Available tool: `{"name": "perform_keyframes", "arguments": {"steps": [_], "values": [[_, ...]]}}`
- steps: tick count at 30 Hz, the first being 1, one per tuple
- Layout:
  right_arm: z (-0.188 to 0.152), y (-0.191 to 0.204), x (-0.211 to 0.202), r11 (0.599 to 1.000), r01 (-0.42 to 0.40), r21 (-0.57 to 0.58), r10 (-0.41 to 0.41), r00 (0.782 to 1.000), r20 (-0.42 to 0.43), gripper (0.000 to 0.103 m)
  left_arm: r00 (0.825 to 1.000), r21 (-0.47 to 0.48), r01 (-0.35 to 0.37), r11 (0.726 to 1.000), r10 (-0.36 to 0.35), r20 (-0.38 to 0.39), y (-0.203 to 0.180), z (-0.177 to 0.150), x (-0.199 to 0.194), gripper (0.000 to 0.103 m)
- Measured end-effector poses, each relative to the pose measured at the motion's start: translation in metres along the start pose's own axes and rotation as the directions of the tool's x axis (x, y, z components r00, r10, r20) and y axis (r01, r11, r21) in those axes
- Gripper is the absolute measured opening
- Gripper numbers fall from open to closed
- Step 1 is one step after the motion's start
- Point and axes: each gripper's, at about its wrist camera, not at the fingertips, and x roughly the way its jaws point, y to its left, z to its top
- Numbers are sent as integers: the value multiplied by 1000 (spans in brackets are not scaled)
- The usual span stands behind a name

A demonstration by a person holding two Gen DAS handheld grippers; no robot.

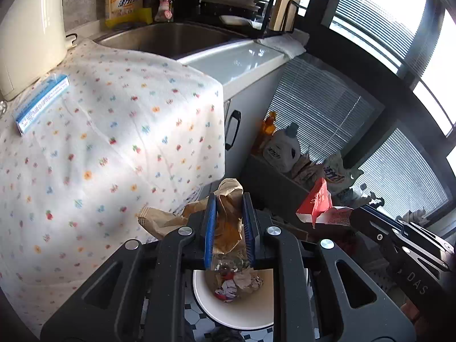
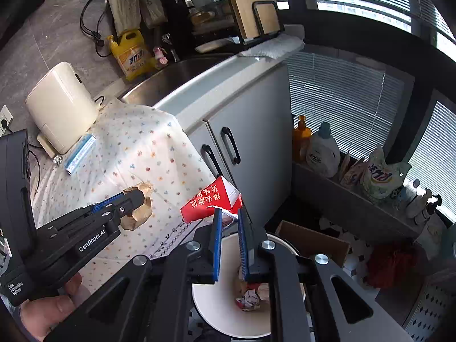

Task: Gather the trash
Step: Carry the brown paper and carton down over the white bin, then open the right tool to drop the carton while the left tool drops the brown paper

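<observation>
My left gripper [image 1: 230, 199] is shut on a crumpled brown paper bag [image 1: 228, 219] and holds it above a white trash bin [image 1: 256, 310] on the floor; the bin holds crumpled paper scraps [image 1: 233, 285]. My right gripper [image 2: 229, 212] is shut on a red and white carton [image 2: 212, 201], also over the bin [image 2: 216, 307]. The left gripper with the bag [image 2: 139, 209] shows in the right wrist view. The right gripper with the carton [image 1: 319, 205] shows in the left wrist view. A blue and white box [image 1: 42, 102] lies on the flowered cloth [image 1: 114, 142].
The cloth-covered counter [image 2: 136, 154] is on the left, with a cream appliance [image 2: 61, 105] and a sink [image 1: 171, 40] behind. White cabinet doors [image 2: 250, 142] face the bin. A ledge with detergent bottles [image 2: 322, 151] and a cardboard box [image 2: 313, 242] stand to the right.
</observation>
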Motion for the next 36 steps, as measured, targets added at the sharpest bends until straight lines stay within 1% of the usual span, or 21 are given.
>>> {"name": "perform_keyframes", "arguments": {"steps": [6,10,11,12,13,17,21,23,24,25,26,31,35,36], "values": [[-25,-18,17,1000,24,4,-24,998,-64,12,997,-7,21,1000,-22,-68,-11,-29,32,18],[-42,-28,26,1000,14,11,-13,994,-105,15,993,-23,37,999,-39,-110,-10,-43,49,18],[-46,-30,27,1000,13,11,-11,994,-112,18,992,-21,37,999,-39,-118,-11,-45,52,18],[-48,-33,28,1000,13,14,-12,993,-114,29,992,-18,36,999,-38,-124,-12,-47,55,18],[-50,-35,27,1000,19,17,-17,994,-111,34,991,-19,38,999,-40,-129,-12,-48,57,18],[-51,-44,26,999,34,33,-30,993,-113,35,989,-15,45,999,-47,-140,-16,-49,61,18],[-46,-53,23,997,50,50,-45,994,-105,35,984,-5,95,995,-95,-153,-24,-47,61,20],[-42,-55,20,997,55,55,-49,994,-96,35,982,-15,120,993,-121,-146,-23,-44,57,31],[-40,-55,18,997,54,57,-49,995,-90,35,983,-16,127,992,-128,-135,-24,-42,54,47],[-37,-55,17,997,56,57,-51,995,-84,35,985,-11,126,992,-127,-119,-23,-40,51,57],[-36,-55,16,997,57,58,-52,996,-78,35,987,-4,123,992,-123,-107,-23,-37,47,58],[-22,-49,11,997,45,70,-41,998,-57,35,992,2,103,995,-103,-69,-13,-18,30,60],[-5,-29,6,998,17,54,-16,1000,-21,38,997,4,75,997,-75,-18,1,1,7,65],[0,-23,4,999,8,48,-7,1000,-11,40,998,4,68,998,-68,-6,5,6,2,66]]}}
